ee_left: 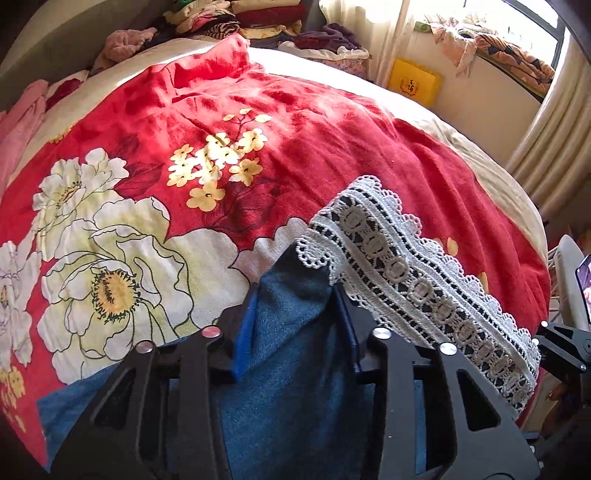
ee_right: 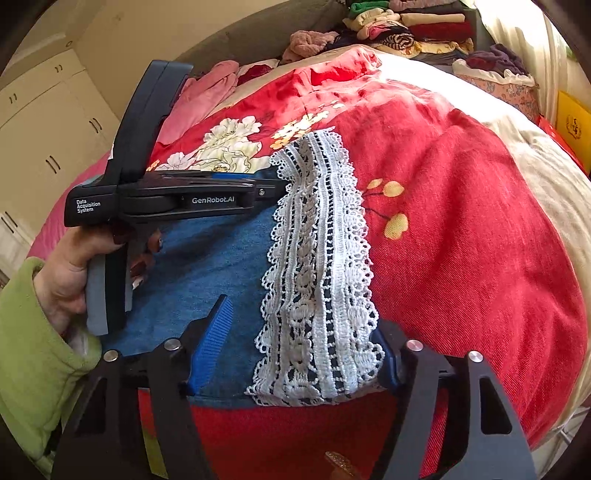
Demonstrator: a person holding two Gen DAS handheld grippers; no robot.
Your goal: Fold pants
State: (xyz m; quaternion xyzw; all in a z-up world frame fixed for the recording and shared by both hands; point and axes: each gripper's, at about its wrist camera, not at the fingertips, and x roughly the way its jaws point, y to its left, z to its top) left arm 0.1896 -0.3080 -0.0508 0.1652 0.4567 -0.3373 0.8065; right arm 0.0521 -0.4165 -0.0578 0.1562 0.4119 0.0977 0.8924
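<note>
Blue denim pants (ee_right: 207,266) with a white lace hem (ee_right: 317,258) lie on a red floral bedspread (ee_right: 461,221). My left gripper (ee_left: 295,299) has its fingers wide apart around the denim (ee_left: 291,369) near the lace hem (ee_left: 406,273); it also shows from the side in the right wrist view (ee_right: 273,188), held by a hand. My right gripper (ee_right: 299,354) has its fingers spread around the near end of the hem, with denim and lace between them. Neither pair of fingers is pressed together.
The bedspread (ee_left: 295,147) covers the bed. Stacks of folded clothes (ee_right: 406,26) and pink garments (ee_right: 210,92) lie at the far end. A yellow box (ee_left: 415,83) stands by the curtain on the right. White cupboards (ee_right: 44,129) stand on the left.
</note>
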